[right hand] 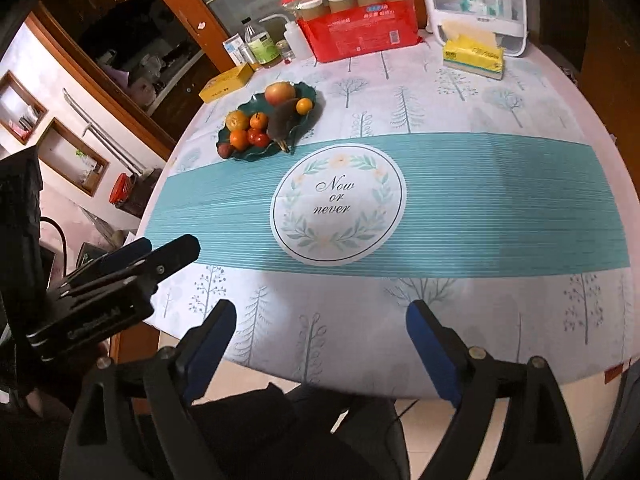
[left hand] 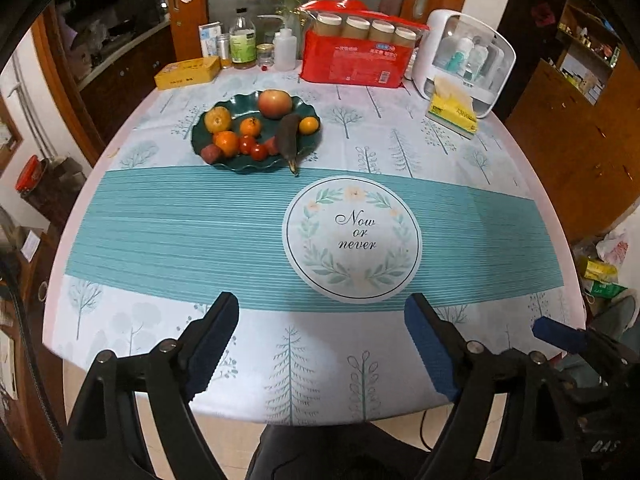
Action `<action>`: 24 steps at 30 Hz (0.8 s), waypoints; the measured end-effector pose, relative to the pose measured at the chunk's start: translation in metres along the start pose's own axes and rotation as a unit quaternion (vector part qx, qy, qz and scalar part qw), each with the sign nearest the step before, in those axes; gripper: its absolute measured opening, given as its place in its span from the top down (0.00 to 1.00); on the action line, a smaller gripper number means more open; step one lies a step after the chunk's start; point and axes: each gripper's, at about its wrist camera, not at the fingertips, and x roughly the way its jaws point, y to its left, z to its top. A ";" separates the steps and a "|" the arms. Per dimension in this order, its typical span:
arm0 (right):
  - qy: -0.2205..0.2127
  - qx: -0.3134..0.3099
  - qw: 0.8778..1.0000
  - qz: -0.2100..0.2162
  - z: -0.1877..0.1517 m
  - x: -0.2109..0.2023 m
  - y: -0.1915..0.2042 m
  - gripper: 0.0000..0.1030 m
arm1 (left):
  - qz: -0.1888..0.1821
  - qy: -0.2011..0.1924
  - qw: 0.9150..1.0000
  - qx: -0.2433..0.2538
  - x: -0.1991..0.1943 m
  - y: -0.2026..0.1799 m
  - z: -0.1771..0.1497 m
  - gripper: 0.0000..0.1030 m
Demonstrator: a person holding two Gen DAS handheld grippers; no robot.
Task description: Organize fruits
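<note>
A red package, yellow tissue pack, yellow tin and bottles line the table's far edge.

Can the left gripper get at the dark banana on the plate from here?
Probably yes. The left gripper is open and empty near the table's front edge; only bare tablecloth lies between it and the banana at the plate rim.

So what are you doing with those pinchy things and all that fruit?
A person holds a gripper in each hand, tidying fruit. Right now the left gripper and right gripper are both open and empty, hanging over the near edge of the table. All the fruit, including the apple and a very dark banana, sits on the green plate farther back.
</note>
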 end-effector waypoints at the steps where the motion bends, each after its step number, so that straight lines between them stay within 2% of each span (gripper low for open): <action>1: -0.005 -0.001 1.000 -0.001 -0.002 -0.004 0.002 0.15 | 0.005 -0.003 1.000 -0.003 -0.003 0.000 -0.001 0.16; 8: -0.018 -0.006 1.000 -0.020 -0.013 -0.016 0.002 0.15 | 0.044 -0.028 0.999 -0.006 -0.021 -0.007 -0.009 0.15; 10: -0.016 -0.009 1.000 -0.025 -0.014 -0.016 0.002 0.15 | 0.054 -0.036 0.998 -0.006 -0.026 -0.008 -0.009 0.11; 13: -0.026 -0.008 0.999 -0.025 -0.012 -0.019 0.001 0.10 | 0.068 -0.052 0.996 -0.009 -0.033 -0.009 -0.010 0.06; 17: -0.035 -0.012 0.999 -0.027 -0.010 -0.020 0.000 0.00 | 0.078 -0.070 0.994 -0.010 -0.040 -0.011 -0.009 0.05; 24: -0.044 -0.021 0.998 -0.044 -0.008 -0.023 0.000 0.00 | 0.097 -0.083 0.992 -0.008 -0.044 -0.018 -0.009 0.01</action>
